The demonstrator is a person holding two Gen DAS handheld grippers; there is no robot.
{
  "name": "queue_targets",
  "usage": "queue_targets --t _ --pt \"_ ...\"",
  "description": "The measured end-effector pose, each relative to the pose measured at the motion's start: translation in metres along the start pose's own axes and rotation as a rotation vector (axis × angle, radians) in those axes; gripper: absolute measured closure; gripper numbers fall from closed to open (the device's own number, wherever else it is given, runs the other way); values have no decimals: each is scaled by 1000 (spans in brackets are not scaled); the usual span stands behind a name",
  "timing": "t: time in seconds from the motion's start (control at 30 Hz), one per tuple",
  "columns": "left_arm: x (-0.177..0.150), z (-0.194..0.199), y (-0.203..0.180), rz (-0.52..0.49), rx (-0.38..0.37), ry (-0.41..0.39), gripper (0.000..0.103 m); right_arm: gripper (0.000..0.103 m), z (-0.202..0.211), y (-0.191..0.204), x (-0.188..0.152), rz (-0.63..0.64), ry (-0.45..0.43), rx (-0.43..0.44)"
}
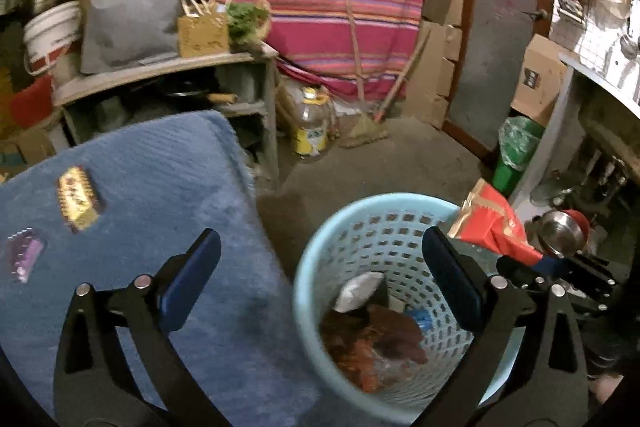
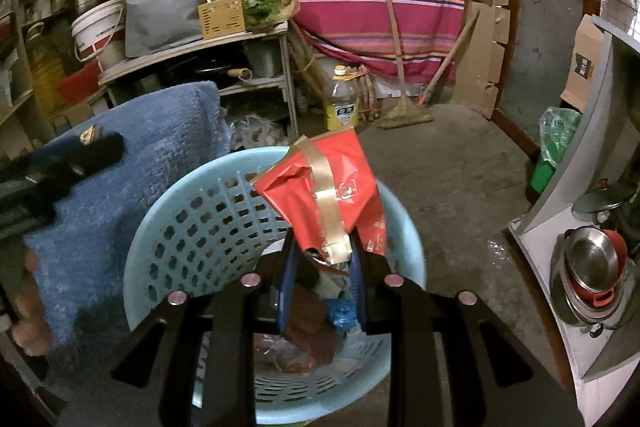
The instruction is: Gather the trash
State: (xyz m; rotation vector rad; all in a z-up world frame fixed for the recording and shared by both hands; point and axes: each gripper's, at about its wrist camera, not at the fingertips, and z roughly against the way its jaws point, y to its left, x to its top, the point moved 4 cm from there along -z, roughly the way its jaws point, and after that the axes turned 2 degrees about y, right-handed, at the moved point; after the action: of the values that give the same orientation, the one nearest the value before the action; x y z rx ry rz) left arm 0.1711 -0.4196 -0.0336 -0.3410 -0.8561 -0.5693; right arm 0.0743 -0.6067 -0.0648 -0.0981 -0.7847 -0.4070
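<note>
Red and gold, the crumpled snack bag (image 2: 328,195) is clamped in my right gripper (image 2: 323,259), hanging over the rim of the pale blue perforated wastebasket (image 2: 192,223), which already has wrappers in its bottom. My left gripper (image 1: 320,267) has its fingers spread wide with nothing between them, one over the basket, the other over the blue towel (image 1: 160,163). On that towel lie a gold wrapper (image 1: 77,198) and a purple wrapper (image 1: 23,254).

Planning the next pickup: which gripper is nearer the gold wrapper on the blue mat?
Left. The left gripper is open beside the blue mat, gold wrapper just ahead-left. The right gripper holds the red packet over the basket.
</note>
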Motion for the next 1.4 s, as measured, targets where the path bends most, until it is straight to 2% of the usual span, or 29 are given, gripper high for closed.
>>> queue_targets --t 0.1,0.2,0.27,0.3,0.33,0.5,0.63,0.8,1.07,1.23,1.4 --pt "-1 25 20 16 47 -43 6 77 -6 10 -2 8 7 18" --pt "-2 54 43 41 100 -93 6 71 -14 23 -3 19 11 25" --pt "-4 71 57 60 122 -114 6 49 -21 29 -5 24 19 19" --pt "-5 80 64 69 133 -123 6 26 -25 31 -7 28 20 7" --pt "-9 92 74 77 150 -136 6 22 -28 32 -9 30 20 2" --pt "-26 131 103 88 194 -151 5 19 -34 35 -25 12 68 -12" --pt "-42 163 127 104 238 -179 5 9 -11 43 -27 -3 13 0" --pt "-63 199 150 92 296 -216 5 7 38 70 -16 -2 -94 31" --pt "-100 240 183 104 342 -217 5 5 108 152 -23 91 -231 86" --pt "-130 259 213 172 416 -236 5 5 124 200 -42 150 -245 128" --pt "-157 267 236 180 481 -236 5 5 138 236 -64 155 -254 198"
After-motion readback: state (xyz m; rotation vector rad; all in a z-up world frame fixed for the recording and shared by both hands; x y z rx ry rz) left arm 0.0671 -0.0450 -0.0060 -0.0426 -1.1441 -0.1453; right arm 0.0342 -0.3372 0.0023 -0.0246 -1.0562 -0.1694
